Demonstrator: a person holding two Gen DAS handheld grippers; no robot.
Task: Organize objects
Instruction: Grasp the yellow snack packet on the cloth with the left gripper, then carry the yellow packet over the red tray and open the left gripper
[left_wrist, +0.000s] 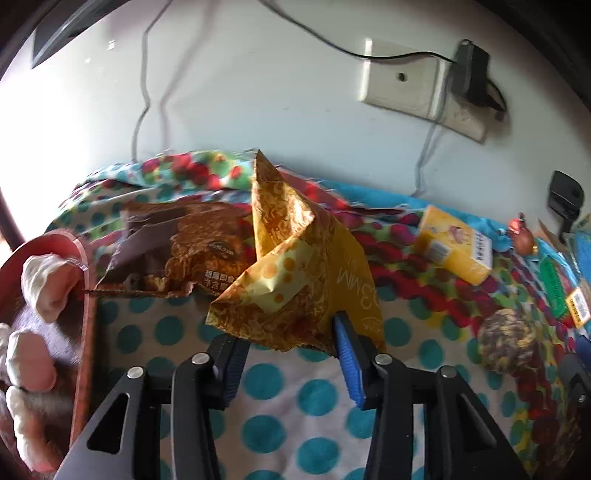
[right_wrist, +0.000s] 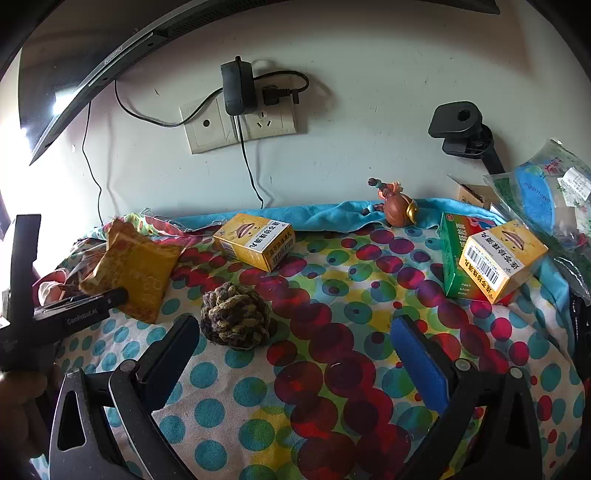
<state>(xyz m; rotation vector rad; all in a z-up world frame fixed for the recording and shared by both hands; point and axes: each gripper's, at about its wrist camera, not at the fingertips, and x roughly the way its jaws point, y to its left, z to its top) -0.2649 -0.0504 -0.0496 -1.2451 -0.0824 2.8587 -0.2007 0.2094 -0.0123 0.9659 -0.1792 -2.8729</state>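
Observation:
My left gripper (left_wrist: 288, 339) is open, its jaws on either side of the lower edge of a crumpled yellow snack packet (left_wrist: 295, 273), which stands tilted on the dotted cloth; the packet also shows in the right wrist view (right_wrist: 136, 269). A brown snack packet (left_wrist: 181, 251) lies behind it to the left. My right gripper (right_wrist: 295, 343) is open and empty above the cloth. A knotted yarn ball (right_wrist: 236, 319) lies just ahead of its left finger. A yellow medicine box (right_wrist: 255, 240) lies further back.
A red bowl (left_wrist: 83, 258) with pale pieces stands at the left. A second yellow box (right_wrist: 498, 260) rests on a green box (right_wrist: 452, 258) at the right. A small brown figurine (right_wrist: 397, 208), a plastic bag (right_wrist: 546, 195), a wall socket (right_wrist: 240, 122) and cables are behind.

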